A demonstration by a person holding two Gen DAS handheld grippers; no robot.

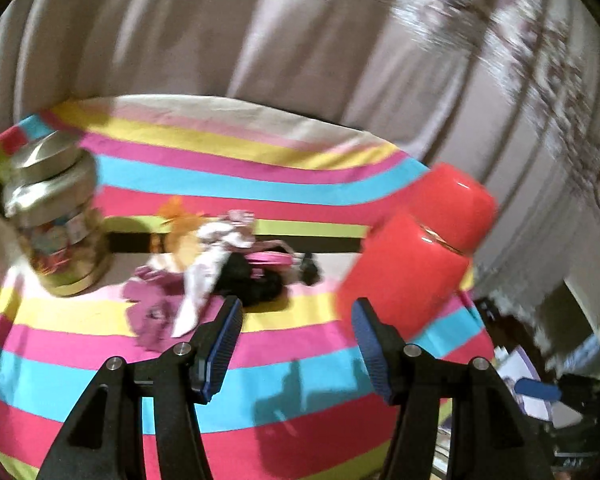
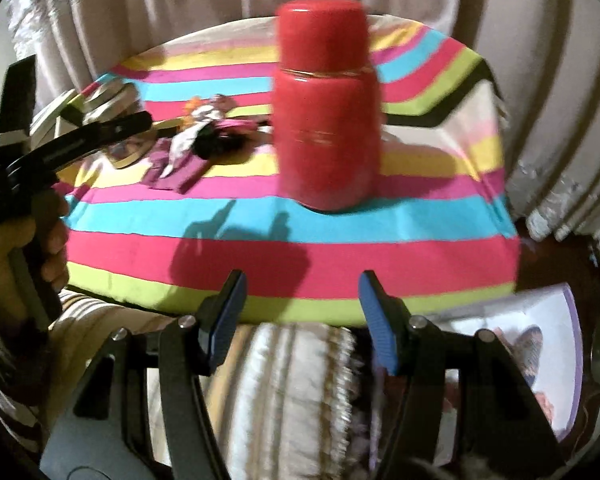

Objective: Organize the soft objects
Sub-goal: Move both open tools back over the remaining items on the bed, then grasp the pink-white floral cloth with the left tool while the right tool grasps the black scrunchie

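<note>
A heap of soft items point(image 1: 216, 264) lies mid-table on the striped cloth point(image 1: 300, 380): a purple cloth point(image 1: 152, 304), a white piece point(image 1: 208, 268), an orange bit point(image 1: 178, 216), a pink band point(image 1: 270, 258) and something black point(image 1: 256, 284). The heap also shows in the right wrist view point(image 2: 204, 132). My left gripper point(image 1: 296, 344) is open and empty, just short of the heap. My right gripper point(image 2: 300, 320) is open and empty, off the table's near edge. The left gripper's body point(image 2: 60, 148) shows at the left of the right wrist view.
A tall red jar with a red lid point(image 1: 416, 252) stands right of the heap, also in the right wrist view point(image 2: 326, 120). A glass jar with a metal lid point(image 1: 52, 208) stands at the left. Curtains point(image 1: 260, 32) hang behind. Clutter point(image 2: 532, 344) lies below the table's right side.
</note>
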